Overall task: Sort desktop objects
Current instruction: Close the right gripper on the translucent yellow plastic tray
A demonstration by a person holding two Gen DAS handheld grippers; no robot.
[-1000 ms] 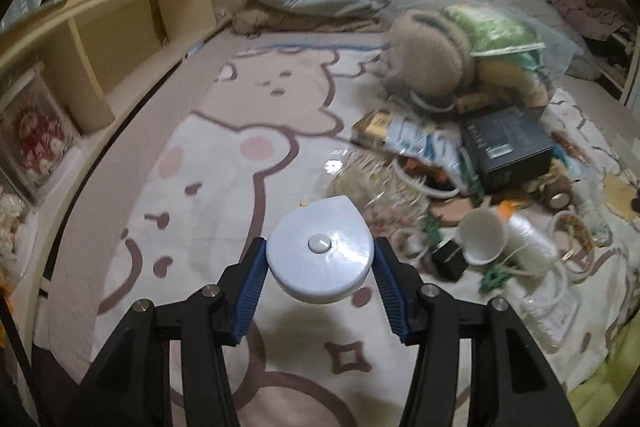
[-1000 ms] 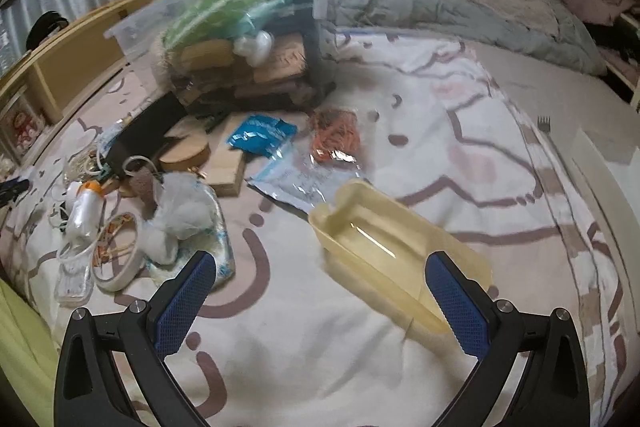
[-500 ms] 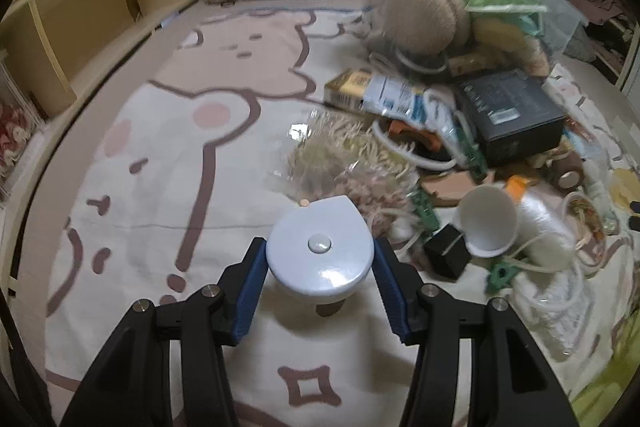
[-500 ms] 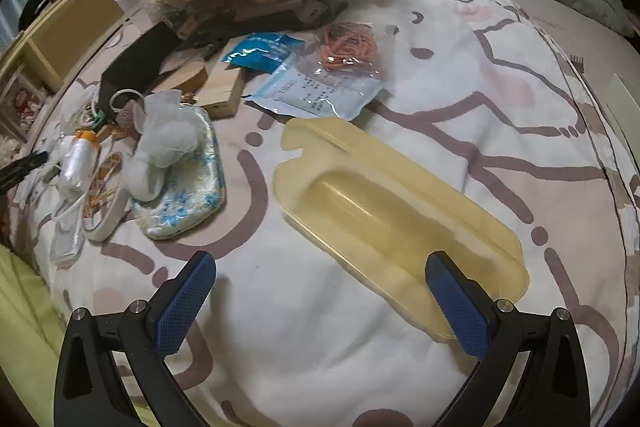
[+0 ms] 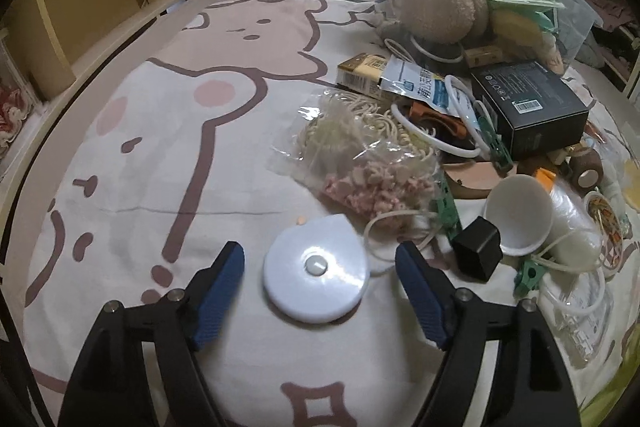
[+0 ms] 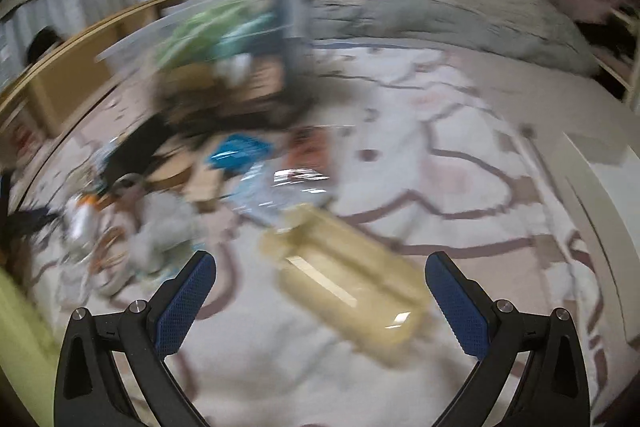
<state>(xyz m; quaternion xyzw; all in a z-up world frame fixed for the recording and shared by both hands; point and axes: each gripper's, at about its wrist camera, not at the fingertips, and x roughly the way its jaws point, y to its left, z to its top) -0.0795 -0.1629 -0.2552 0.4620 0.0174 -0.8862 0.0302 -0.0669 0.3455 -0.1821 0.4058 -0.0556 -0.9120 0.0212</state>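
Left gripper (image 5: 320,279) spread, jaws just opened off the white round disc (image 5: 316,275), which lies on the blanket (image 5: 160,147) between the pads, low centre of frame, touching neither.
Right gripper (image 6: 320,291) spread wide, nothing held; yellow plastic tray (image 6: 344,283) sits on the blanket between its fingers, lower centre, view blurred so contact is probably none. Clutter pile (image 5: 500,131) fills right side of left view.

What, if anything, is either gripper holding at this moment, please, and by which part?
Nothing is held. The left gripper has just been opening; the round white plastic disc lies free between its fingers on the blanket. The right gripper stands open above the translucent yellow plastic tray.
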